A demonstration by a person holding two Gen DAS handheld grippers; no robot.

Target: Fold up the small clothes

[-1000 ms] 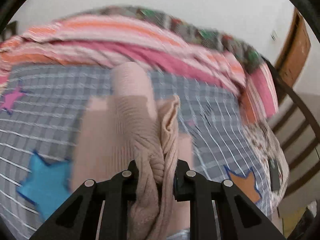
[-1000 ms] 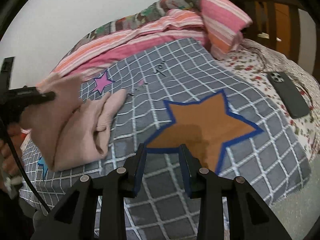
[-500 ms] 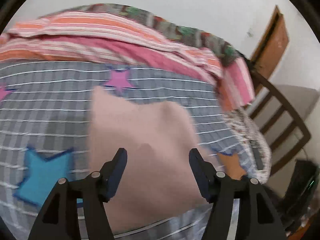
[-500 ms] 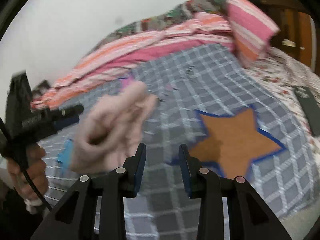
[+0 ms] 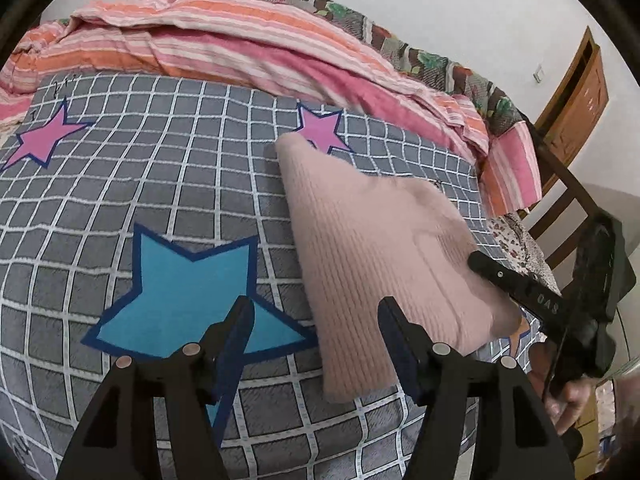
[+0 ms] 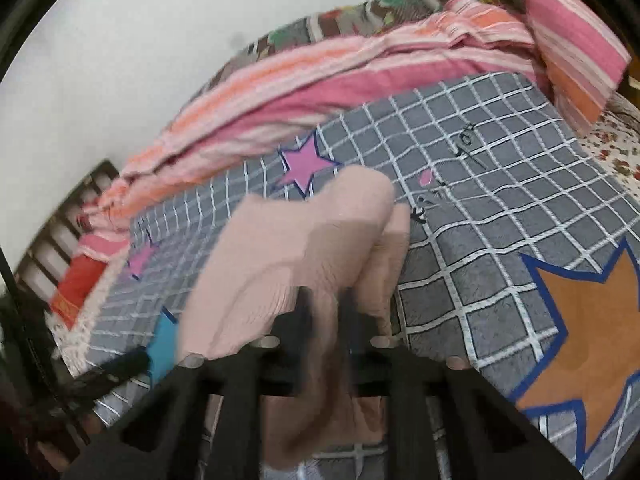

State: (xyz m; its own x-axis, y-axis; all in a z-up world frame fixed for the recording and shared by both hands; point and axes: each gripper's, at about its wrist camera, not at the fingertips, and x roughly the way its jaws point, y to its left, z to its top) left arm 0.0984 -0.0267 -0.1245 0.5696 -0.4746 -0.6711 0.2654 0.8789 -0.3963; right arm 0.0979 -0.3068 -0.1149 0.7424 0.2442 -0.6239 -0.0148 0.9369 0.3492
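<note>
A pale pink ribbed knit garment (image 5: 372,240) lies folded on the grey checked bedspread (image 5: 160,184), between a pink star and a blue star. My left gripper (image 5: 316,308) is open just short of the garment's near left edge, with nothing pressed between its fingers. My right gripper (image 6: 324,300) is closing its jaws with a fold of the pink knit garment (image 6: 288,248) between them; that view is blurred by motion. In the left wrist view one black finger of the right gripper (image 5: 500,276) rests on the garment's right edge.
A pink and orange striped blanket (image 5: 240,40) is bunched along the far side of the bed. A wooden chair (image 5: 568,200) and a door (image 5: 580,92) stand to the right. An orange star (image 6: 580,320) and floral sheet (image 6: 616,140) lie right of the garment.
My left gripper let go of the garment, opened and drew back; the garment dropped flat on the bedspread. My right gripper swung left to the garment and narrowed around its edge.
</note>
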